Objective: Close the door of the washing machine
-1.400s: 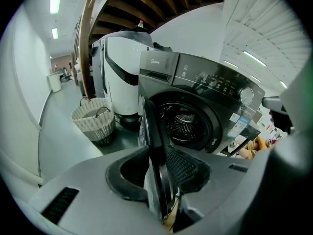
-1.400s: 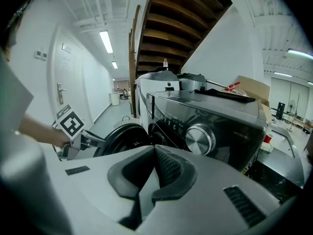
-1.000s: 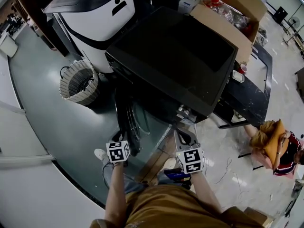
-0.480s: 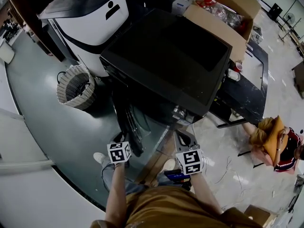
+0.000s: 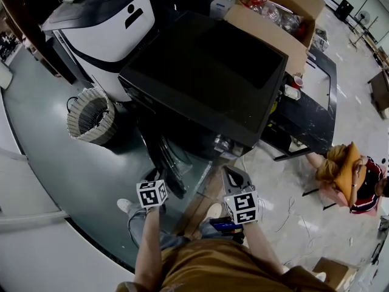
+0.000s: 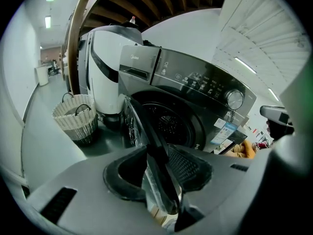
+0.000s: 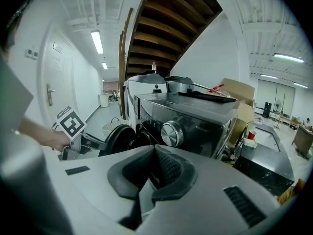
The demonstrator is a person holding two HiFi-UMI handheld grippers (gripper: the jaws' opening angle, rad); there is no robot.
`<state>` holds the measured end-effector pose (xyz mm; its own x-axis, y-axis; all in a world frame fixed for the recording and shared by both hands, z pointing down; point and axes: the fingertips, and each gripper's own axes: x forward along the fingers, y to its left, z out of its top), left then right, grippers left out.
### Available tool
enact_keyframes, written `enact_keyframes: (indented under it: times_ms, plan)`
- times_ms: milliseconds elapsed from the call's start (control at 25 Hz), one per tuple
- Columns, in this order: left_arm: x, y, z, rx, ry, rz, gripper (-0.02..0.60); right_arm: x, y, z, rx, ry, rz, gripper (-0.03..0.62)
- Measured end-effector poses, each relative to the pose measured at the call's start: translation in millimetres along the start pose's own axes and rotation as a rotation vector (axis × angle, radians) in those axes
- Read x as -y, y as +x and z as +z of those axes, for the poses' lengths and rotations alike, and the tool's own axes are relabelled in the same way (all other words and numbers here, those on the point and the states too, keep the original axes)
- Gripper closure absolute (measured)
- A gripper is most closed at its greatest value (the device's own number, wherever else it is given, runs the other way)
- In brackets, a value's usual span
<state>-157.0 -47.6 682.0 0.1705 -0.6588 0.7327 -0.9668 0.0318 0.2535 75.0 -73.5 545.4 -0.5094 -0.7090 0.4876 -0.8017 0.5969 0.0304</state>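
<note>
Straddling the door (image 6: pixel 146 126), left tongs (image 6: pixel 157 156) have just been spreading; right tongs (image 7: pixel 152 155) pressed together (basket (image 6: pixel 74 119) nearby).

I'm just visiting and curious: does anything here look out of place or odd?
Only the washing machine: its door stands swung open, leaving the drum exposed. Nothing looks spilled or broken.

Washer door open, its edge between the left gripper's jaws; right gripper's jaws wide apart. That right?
One thing is off: the right gripper has its jaws together with nothing between them, as the right gripper view shows. The rest holds: the washing machine has its door open, and the door's edge stands between the jaws of the left gripper, which have just been opening.
</note>
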Motion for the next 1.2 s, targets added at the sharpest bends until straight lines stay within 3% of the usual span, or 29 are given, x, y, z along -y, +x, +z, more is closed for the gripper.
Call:
enact_keyframes:
  times_ms: [680, 1200]
  plan:
    - [32, 22, 13, 0.005, -0.018, -0.058, 0.416, 19, -14, -9, -0.001, 0.029, -0.027, 0.582]
    - [61, 43, 29, -0.001, 0.023, -0.105, 0.417, 44, -27, -17, -0.005, 0.059, -0.077, 0.582]
